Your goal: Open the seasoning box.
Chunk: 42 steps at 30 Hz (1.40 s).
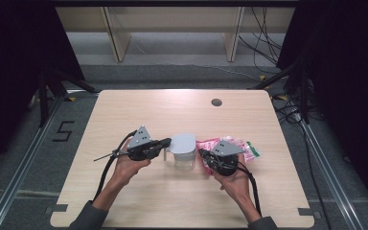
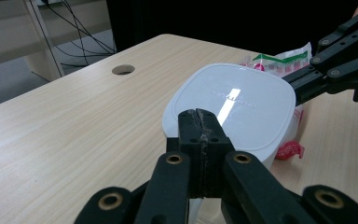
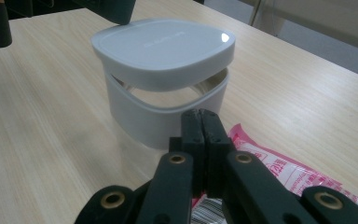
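1. In the high view we see the white rounded-square plastic container point(image 1: 184, 154) with its pale grey lid point(image 1: 183, 143) near the middle of the light wooden table point(image 1: 124, 115), between our two grippers. The left gripper point(image 1: 165, 142) points right and its closed fingers reach the lid's left edge; the right gripper point(image 1: 203, 153) points left, just beside the container's right wall, over a pink-and-white printed plastic packet point(image 1: 237, 146). Both hands are close, the left the nearer to the lid.

2. In the left gripper view our fingers point(image 2: 200, 135) are pressed together with nothing visibly between them, at the lid's point(image 2: 233, 105) near rim. Faint embossed lettering crosses the lid; we cannot read it. The right gripper point(image 2: 303, 86) comes in from the far right edge.

3. In the right gripper view our fingers point(image 3: 200, 130) are closed, empty, just short of the container's wall point(image 3: 158, 116). The lid point(image 3: 163, 46) sits tilted, a gap showing on our side. The packet point(image 3: 279, 170) carries red print and a barcode, too small to read.
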{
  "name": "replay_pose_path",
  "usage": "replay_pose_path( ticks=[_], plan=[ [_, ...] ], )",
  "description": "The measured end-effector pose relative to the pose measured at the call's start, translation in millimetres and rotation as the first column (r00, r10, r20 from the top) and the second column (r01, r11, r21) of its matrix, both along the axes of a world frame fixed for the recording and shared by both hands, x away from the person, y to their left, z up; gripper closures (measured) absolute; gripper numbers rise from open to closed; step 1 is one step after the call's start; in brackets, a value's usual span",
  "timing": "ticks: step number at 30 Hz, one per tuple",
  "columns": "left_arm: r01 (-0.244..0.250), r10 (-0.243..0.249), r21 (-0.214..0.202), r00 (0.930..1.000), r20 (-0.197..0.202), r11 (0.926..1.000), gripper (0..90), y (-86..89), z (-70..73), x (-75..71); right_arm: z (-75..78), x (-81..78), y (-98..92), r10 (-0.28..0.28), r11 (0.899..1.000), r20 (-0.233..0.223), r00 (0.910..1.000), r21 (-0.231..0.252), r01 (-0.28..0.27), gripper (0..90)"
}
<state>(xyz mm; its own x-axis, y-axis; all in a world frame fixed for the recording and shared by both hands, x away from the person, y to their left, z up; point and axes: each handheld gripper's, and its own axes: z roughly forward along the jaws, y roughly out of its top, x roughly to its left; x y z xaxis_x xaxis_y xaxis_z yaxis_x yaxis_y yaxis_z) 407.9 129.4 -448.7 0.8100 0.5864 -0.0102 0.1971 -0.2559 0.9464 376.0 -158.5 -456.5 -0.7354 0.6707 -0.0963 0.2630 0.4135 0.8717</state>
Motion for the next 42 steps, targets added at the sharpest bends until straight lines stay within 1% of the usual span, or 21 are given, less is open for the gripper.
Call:
replay_pose_path(
  ticks=[4, 5, 6, 10, 11, 12, 13, 14, 16, 19, 21, 24, 27, 28, 31, 34, 36, 37, 39, 40, 42],
  plan=[
    [-0.002, 0.002, 0.001, 1.0, 0.001, 1.0, 89.3, -0.1, 0.0, -0.2, 1.1, -0.4, 3.7, 0.005, 1.0, -0.015, 0.9999, 0.005, -0.005, 90.0],
    [-0.002, 0.002, 0.002, 1.0, 0.001, 1.0, 89.3, 0.0, 0.0, -0.2, 2.4, -0.2, 4.2, 0.019, 1.0, -0.01, 0.9998, 0.0, -0.019, 90.0],
    [-0.001, 0.001, 0.001, 1.0, 0.001, 1.0, 89.2, 0.1, -0.1, -0.1, 4.2, 0.7, 5.2, 0.025, 1.0, 0.019, 0.9995, -0.012, -0.024, 90.0],
    [-0.003, 0.003, 0.0, 1.0, 0.004, 1.0, 89.2, -0.4, -0.3, -0.5, 5.7, 0.8, 7.2, 0.026, 1.0, 0.028, 0.9993, -0.005, -0.026, 90.0],
    [-0.005, 0.005, -0.003, 1.0, 0.001, 1.0, 89.3, -0.4, -0.4, -0.6, 7.0, -1.0, 7.5, 0.021, 1.0, -0.003, 0.9998, -0.004, -0.021, 90.0],
    [-0.004, 0.004, -0.003, 1.0, 0.002, 1.0, 89.3, -0.4, -0.4, -0.5, 7.0, -1.0, 7.5, 0.021, 1.0, -0.003, 0.9998, -0.004, -0.021, 90.0],
    [-0.003, 0.003, 0.001, 1.0, 0.005, 1.0, 89.2, -0.3, -0.3, -0.5, 7.6, 0.3, 7.6, 0.026, 1.0, 0.02, 0.9995, -0.005, -0.026, 90.0],
    [-0.002, 0.002, -0.007, 1.0, 0.005, 1.0, 89.2, -0.7, -0.8, -0.1, 7.6, 0.6, 8.3, 0.032, 0.999, 0.015, 0.9994, -0.001, -0.032, 90.0],
    [-0.005, 0.005, 0.001, 1.0, 0.003, 1.0, 89.2, -0.4, -0.4, 0.0, 8.9, 2.9, 9.9, 0.051, 0.999, 0.043, 0.9978, -0.002, -0.051, 90.0],
    [-0.008, 0.008, 0.005, 1.0, 0.005, 1.0, 88.7, 0.3, -0.5, 0.1, 10.8, 1.8, 10.9, 0.048, 0.999, 0.028, 0.9985, 0.001, -0.048, 90.0],
    [-0.01, 0.01, -0.005, 0.9999, 0.009, 0.9999, 86.3, 0.6, -0.7, -0.5, 14.6, 0.9, 13.9, 0.042, 0.999, 0.039, 0.9984, 0.009, -0.042, 90.0],
    [-0.01, 0.01, -0.045, 0.9999, 0.009, 0.999, 82.8, 8.2, 5.6, -4.7, 22.0, 1.3, 21.1, 0.056, 0.998, 0.044, 0.9974, 0.001, -0.056, 90.0],
    [0.012, -0.013, -0.049, 0.9999, -0.003, 0.9987, 79.1, 13.2, 7.1, -9.4, 24.1, 2.4, 25.4, 0.067, 0.998, 0.041, 0.9969, 0.001, -0.067, 90.0],
    [0.018, -0.019, -0.041, 0.9997, -0.013, 0.999, 73.9, 17.2, 6.4, -13.2, 25.2, 4.1, 30.8, 0.069, 0.998, 0.06, 0.9958, 0.007, -0.069, 90.0],
    [0.034, -0.034, -0.013, 0.9994, -0.004, 0.9993, 71.5, 20.8, 5.0, -17.6, 27.6, 3.7, 35.3, 0.074, 0.997, 0.041, 0.9964, 0.011, -0.075, 90.0],
    [0.046, -0.047, -0.018, 0.9988, -0.015, 0.9988, 62.9, 26.6, 1.5, -26.0, 34.9, 1.6, 49.6, 0.084, 0.996, 0.06, 0.9947, 0.015, -0.085, 90.0],
    [0.048, -0.048, 0.007, 0.9989, -0.004, 0.9988, 61.6, 31.4, -0.3, -30.6, 36.8, 1.5, 51.3, 0.087, 0.996, 0.063, 0.9942, 0.01, -0.088, 90.0],
    [0.042, -0.042, 0.023, 0.999, -0.019, 0.9989, 57.4, 36.1, -3.8, -35.6, 39.4, 1.1, 57.7, 0.1, 0.995, 0.072, 0.9924, 0.018, -0.101, 90.0],
    [0.056, -0.056, 0.031, 0.9984, -0.005, 0.998, 55.9, 38.7, -5.7, -35.9, 40.2, 2.2, 59.1, 0.118, 0.993, 0.079, 0.9898, 0.012, -0.12, 90.0],
    [0.031, -0.031, 0.018, 0.999, -0.034, 0.9994, 55.9, 40.8, -8.6, -40.3, 40.2, 1.7, 62.0, 0.12, 0.992, 0.072, 0.9902, 0.018, -0.121, 90.0],
    [0.044, -0.043, 0.034, 0.9988, -0.02, 0.9984, 55.7, 46.0, -10.8, -41.1, 40.0, 0.6, 67.5, 0.118, 0.993, 0.072, 0.9904, 0.017, -0.12, 90.0]
  ],
)
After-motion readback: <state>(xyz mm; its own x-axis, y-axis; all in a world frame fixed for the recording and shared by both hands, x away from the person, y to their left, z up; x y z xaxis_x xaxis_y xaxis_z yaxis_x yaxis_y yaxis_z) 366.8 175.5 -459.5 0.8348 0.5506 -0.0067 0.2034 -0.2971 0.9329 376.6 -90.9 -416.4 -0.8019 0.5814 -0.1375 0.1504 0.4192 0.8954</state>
